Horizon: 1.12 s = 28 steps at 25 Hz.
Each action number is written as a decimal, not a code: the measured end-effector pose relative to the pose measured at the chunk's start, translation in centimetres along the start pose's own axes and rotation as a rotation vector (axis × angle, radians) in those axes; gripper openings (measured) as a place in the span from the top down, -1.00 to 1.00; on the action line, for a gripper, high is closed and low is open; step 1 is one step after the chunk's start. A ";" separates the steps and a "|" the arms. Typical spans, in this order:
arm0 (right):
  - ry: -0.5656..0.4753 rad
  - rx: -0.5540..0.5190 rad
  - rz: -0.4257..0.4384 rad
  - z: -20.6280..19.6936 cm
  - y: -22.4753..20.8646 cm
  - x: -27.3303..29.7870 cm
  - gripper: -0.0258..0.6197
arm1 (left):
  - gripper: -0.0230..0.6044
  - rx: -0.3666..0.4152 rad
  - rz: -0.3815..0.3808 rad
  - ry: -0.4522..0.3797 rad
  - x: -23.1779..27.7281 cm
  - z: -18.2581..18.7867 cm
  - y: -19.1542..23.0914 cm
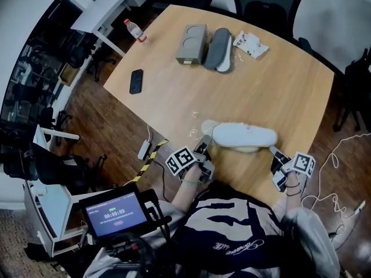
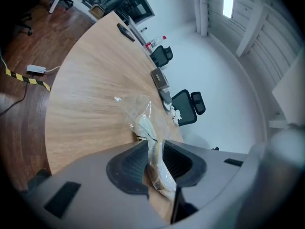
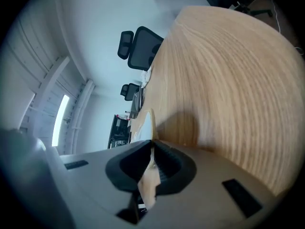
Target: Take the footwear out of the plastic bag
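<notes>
The left gripper (image 2: 155,162) and right gripper (image 3: 152,163) each pinch the limp, slippery plastic bag (image 2: 138,103). Its shoe (image 1: 246,136) looks light; take the firm heel.

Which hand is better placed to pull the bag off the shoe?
Probably left: left gripper pinches loose bunched plastic bag beside the shoe; right gripper grips the opposite end, steadying it.

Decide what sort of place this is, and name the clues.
Probably an office or meeting room: a large wooden table, black swivel chairs beside it, and a power strip on the wooden floor.
</notes>
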State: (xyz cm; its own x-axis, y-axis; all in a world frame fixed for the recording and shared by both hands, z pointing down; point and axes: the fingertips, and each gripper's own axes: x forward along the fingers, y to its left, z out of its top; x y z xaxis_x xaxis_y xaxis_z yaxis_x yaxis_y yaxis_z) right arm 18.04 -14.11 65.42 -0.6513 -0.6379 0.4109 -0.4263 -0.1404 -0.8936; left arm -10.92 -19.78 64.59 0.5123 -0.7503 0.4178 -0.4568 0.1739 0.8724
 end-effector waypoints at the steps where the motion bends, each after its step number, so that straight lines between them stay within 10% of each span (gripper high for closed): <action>1: -0.010 -0.002 -0.004 0.4 -0.3 -0.6 0.85 | 0.62 -0.001 0.000 -0.013 -0.1 0.5 -0.1; 17: 0.124 -0.015 -0.023 -3.3 4.1 4.3 0.85 | 0.62 -0.042 0.011 0.067 0.5 -2.1 0.7; 24: 0.212 -0.346 -0.099 -4.9 3.4 4.7 0.66 | 0.71 -0.100 0.039 0.041 0.6 -1.8 1.7; 28: 0.141 -0.350 -0.149 -2.6 2.1 3.3 0.58 | 0.73 -0.106 0.040 0.050 0.7 -1.7 1.8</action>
State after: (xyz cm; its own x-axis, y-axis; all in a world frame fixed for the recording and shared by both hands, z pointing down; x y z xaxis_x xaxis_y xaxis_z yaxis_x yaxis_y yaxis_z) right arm 13.31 -14.53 65.43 -0.6357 -0.5166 0.5736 -0.6945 0.0584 -0.7171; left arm -10.17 -18.93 66.90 0.5318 -0.7091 0.4631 -0.3998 0.2718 0.8754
